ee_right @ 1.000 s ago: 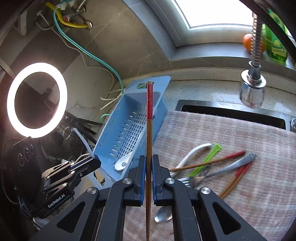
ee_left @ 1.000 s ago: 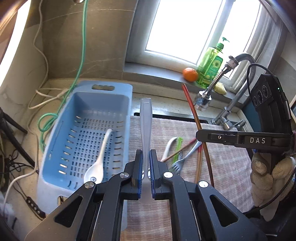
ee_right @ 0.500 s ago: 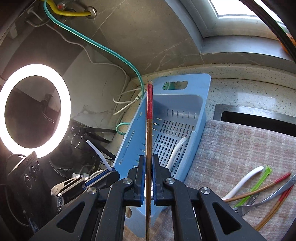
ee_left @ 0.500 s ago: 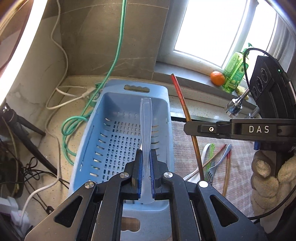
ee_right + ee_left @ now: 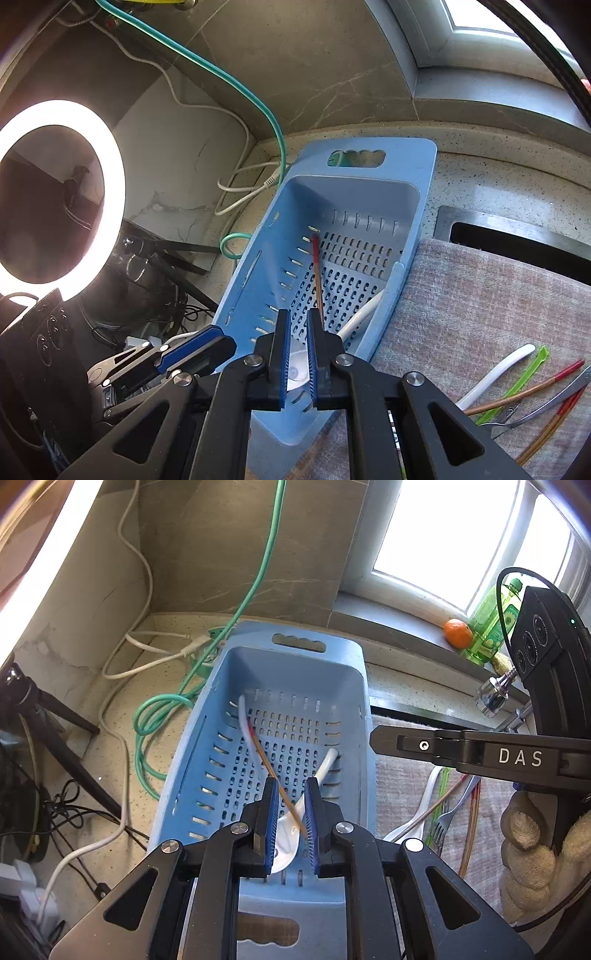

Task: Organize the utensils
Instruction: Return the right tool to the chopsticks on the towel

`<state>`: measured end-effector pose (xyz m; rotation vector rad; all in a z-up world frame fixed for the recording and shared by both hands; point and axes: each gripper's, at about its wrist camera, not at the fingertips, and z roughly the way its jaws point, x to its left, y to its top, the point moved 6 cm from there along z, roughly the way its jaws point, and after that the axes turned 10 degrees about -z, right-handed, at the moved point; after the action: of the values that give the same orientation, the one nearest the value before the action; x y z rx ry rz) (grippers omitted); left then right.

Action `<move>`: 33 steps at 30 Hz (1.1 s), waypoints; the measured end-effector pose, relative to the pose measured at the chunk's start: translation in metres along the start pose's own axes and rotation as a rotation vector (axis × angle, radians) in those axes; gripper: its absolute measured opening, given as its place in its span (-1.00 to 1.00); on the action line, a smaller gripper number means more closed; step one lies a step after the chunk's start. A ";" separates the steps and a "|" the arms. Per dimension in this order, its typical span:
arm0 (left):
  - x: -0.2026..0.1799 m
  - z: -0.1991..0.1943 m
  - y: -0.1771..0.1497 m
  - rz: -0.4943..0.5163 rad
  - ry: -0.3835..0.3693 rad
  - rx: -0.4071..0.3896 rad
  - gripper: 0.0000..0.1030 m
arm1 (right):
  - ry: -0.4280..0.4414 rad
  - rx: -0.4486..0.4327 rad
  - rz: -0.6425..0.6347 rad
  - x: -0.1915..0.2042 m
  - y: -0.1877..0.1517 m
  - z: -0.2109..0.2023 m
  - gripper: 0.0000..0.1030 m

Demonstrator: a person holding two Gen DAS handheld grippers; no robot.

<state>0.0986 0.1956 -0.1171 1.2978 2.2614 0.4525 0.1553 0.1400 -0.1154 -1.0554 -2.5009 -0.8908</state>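
We are holding the left gripper [image 5: 290,814] over the near end of the blue perforated basket [image 5: 354,686]. Its blue pads [image 5: 271,812] are standing apart with a narrow gap, and they are gripping nothing. We are keeping the right gripper [image 5: 296,350] over the same near end, and its pads [image 5: 281,354] are also parted a little and are holding nothing.

Inside the basket, a chopstick with a red tip [image 5: 271,766] is lying slanted on the perforated floor, with the red end pointing toward the far left corner. A clear plastic utensil [image 5: 245,731] is lying just beside it, near the left wall; we cannot tell what kind it is. A white spoon [image 5: 317,779] is resting with its bowl at the near end and its handle leaning toward the right wall.

The basket is sitting on the speckled counter [image 5: 406,686], touching the left edge of the grey-pink mat [image 5: 480,295]. At the near right part of the mat, more utensils are waiting together: a white spoon [image 5: 495,373], a green plastic piece [image 5: 524,376], red-tipped chopsticks [image 5: 532,389] and a metal fork [image 5: 543,404].
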 end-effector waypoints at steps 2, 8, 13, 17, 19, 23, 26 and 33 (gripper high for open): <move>-0.001 -0.001 0.000 0.003 -0.002 -0.003 -0.75 | 0.001 -0.003 0.004 -0.003 -0.001 -0.004 -0.81; -0.001 -0.008 -0.003 -0.008 -0.007 -0.010 -0.75 | -0.017 -0.017 -0.001 -0.013 -0.009 -0.021 -0.81; -0.008 -0.018 -0.014 -0.005 -0.022 -0.018 -0.75 | -0.019 -0.044 0.007 -0.024 -0.019 -0.045 -0.79; -0.020 -0.028 -0.028 0.019 -0.041 -0.019 -0.75 | -0.051 -0.071 -0.013 -0.035 -0.030 -0.071 -0.69; -0.027 -0.033 -0.036 0.028 -0.052 -0.021 -0.75 | -0.072 -0.086 -0.023 -0.042 -0.035 -0.085 -0.68; -0.044 -0.039 -0.052 0.032 -0.104 -0.013 -0.75 | -0.110 -0.124 -0.033 -0.059 -0.048 -0.113 -0.52; -0.059 -0.040 -0.069 0.038 -0.142 0.000 -0.75 | -0.120 -0.142 -0.006 -0.078 -0.060 -0.131 -0.50; -0.097 -0.028 -0.111 0.039 -0.226 0.077 -0.75 | -0.183 -0.187 0.068 -0.129 -0.092 -0.165 -0.50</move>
<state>0.0462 0.0557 -0.1266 1.3600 2.0864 0.2217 0.1816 -0.0853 -0.0887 -1.3289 -2.5476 -1.0683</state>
